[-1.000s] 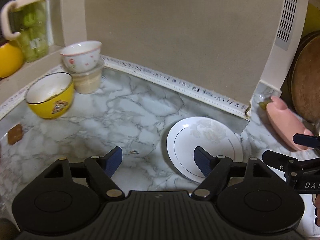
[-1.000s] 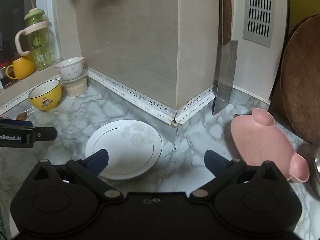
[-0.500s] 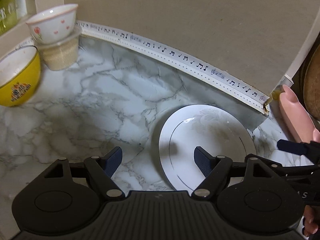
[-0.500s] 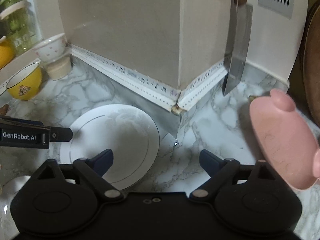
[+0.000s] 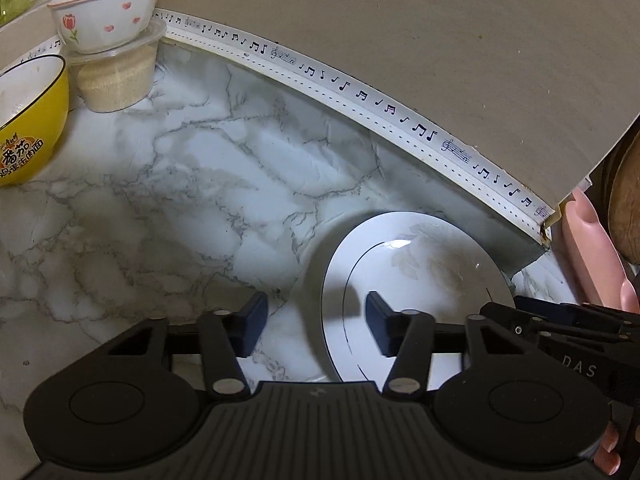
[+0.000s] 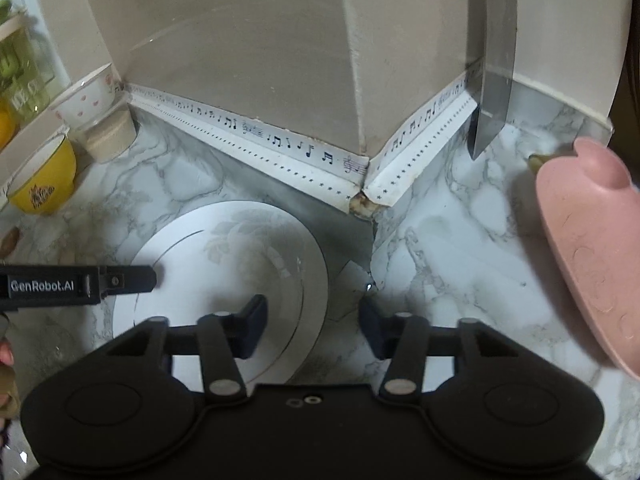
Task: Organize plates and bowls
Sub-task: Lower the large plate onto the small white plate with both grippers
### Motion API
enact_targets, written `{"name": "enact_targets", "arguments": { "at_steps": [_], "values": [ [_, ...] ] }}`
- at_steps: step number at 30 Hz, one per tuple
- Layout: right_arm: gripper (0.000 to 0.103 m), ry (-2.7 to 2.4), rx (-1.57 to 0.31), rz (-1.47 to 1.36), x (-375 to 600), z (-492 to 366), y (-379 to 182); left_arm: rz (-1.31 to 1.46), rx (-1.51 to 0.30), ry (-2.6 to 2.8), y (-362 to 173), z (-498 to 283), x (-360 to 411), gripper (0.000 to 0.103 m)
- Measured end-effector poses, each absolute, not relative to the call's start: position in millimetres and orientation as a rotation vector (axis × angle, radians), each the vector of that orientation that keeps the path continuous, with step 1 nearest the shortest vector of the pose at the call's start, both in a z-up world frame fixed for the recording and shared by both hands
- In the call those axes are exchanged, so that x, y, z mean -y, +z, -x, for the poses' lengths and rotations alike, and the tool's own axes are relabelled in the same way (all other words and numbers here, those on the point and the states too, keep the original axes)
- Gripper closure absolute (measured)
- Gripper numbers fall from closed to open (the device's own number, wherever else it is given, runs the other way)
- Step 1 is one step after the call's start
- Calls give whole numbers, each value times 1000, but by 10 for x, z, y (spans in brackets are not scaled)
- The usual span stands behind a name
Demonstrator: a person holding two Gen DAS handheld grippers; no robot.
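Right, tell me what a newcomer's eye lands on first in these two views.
The white plate lying flat on the marble counter draws the eye first, with both open tongs, left and right, straddling opposite edges of it. Next comes the pink animal-shaped plate at the right, beside a cleaver standing against the wall. At far left, the yellow bowl sits next to a heart-patterned bowl stacked on a plastic tub.

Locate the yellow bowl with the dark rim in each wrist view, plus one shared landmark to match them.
Left wrist: the yellow bowl with the dark rim sits at the far left edge, partly cut off, beside a clear plastic tub.
Right wrist: the same bowl sits at mid-left, small, by the window ledge.
Shared landmark: the round white plate with a thin dark ring lies low and central in both views.
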State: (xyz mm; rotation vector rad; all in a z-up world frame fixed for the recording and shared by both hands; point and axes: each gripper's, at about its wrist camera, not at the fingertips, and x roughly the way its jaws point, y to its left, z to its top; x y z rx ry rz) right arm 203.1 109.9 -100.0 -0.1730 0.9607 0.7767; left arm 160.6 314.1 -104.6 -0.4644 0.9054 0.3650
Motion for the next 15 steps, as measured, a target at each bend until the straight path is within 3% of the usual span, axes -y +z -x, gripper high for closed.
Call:
{"name": "enact_targets", "arguments": {
  "at_steps": [2,5,11,15],
  "values": [
    [67,781,-961,170,-1098,-2045,-1005,488,-905,353,-1054,-1606,-3157,67],
    [76,795,-976,145,-1083,-2077,-1008,516,-903,349,-1066,-1592,-3167,73],
    [85,799,-990,106,-1054,-2092,-1016,546,-897,335,-1096,-1571,-3145,90],
    [87,793,-991,102,-1052,-2072,-1003,537,-897,346,-1091,-1559,-3117,90]
  ]
}}
